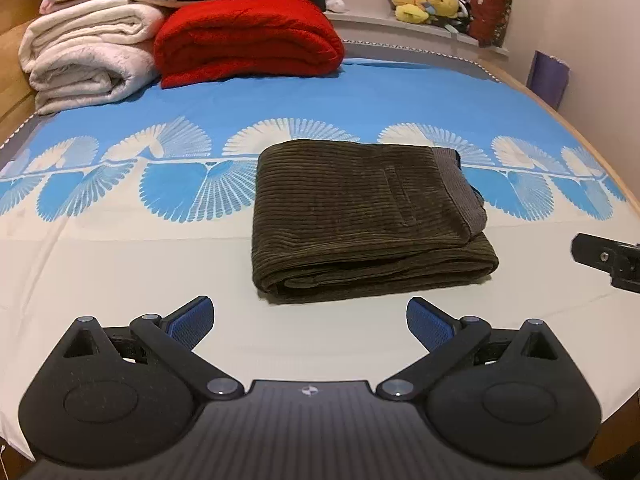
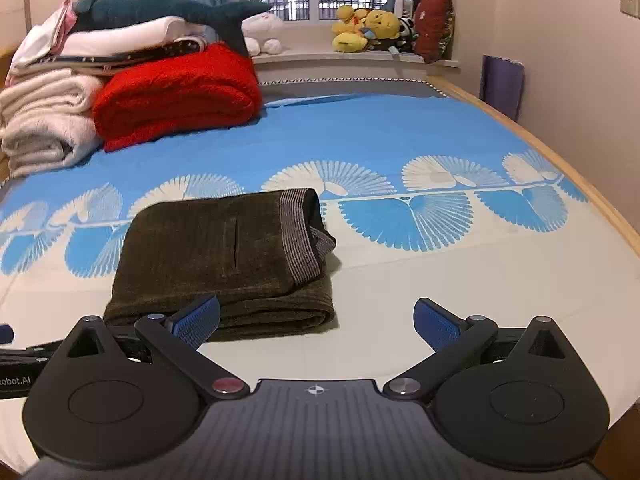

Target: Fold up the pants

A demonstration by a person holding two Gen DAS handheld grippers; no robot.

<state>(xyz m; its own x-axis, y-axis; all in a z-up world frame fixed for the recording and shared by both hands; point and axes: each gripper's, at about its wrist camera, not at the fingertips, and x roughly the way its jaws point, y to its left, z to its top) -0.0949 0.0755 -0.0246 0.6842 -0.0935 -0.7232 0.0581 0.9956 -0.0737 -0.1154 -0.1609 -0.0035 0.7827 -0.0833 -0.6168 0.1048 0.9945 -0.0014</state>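
Dark olive corduroy pants lie folded into a thick rectangle on the bed, striped grey waistband on the right side. They also show in the right wrist view, left of centre. My left gripper is open and empty, held just in front of the pants' near edge. My right gripper is open and empty, in front of the pants' near right corner; its left finger overlaps the fold in view. Part of the right gripper shows at the right edge of the left wrist view.
The bed sheet is cream near me and blue with white fan patterns farther back. Folded cream blankets and a red blanket are stacked at the far left. Plush toys sit on the windowsill. A wooden bed frame runs along the right.
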